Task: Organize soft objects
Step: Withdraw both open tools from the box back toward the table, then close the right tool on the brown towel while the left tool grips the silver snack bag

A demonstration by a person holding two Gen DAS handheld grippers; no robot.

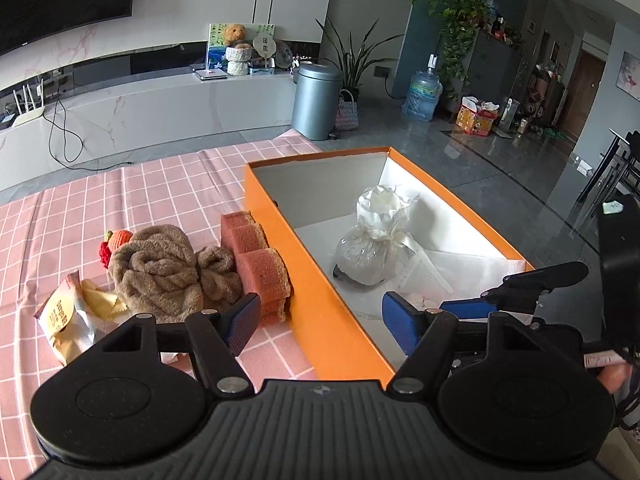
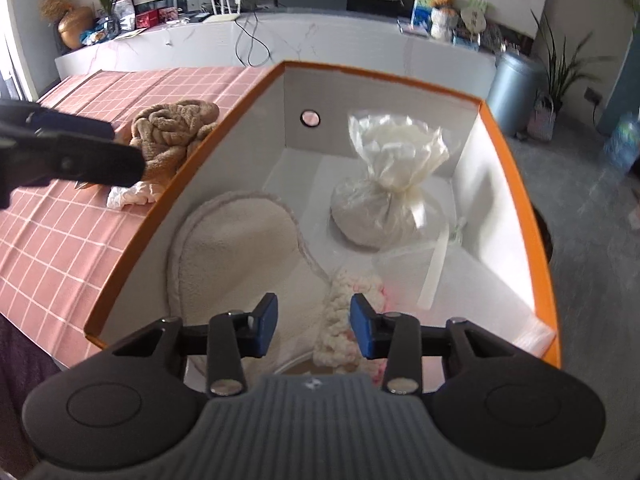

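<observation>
Only the right wrist view shows a cream slipper point(image 2: 236, 248) in the orange box point(image 2: 132, 240), beneath the empty, half-open right tongs point(image 2: 314, 322). Only the left shows sponges point(image 1: 264, 268) against the box's outer wall, with the left tongs point(image 1: 320, 320) wide and empty.

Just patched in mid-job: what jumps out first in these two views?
The orange box dominates the pink checked table, already holding a white tied pouch, a cream mitt and a knitted piece. Left of it wait a brown towel and sponges. Both hand-held grippers, left and right, are open and empty.
</observation>
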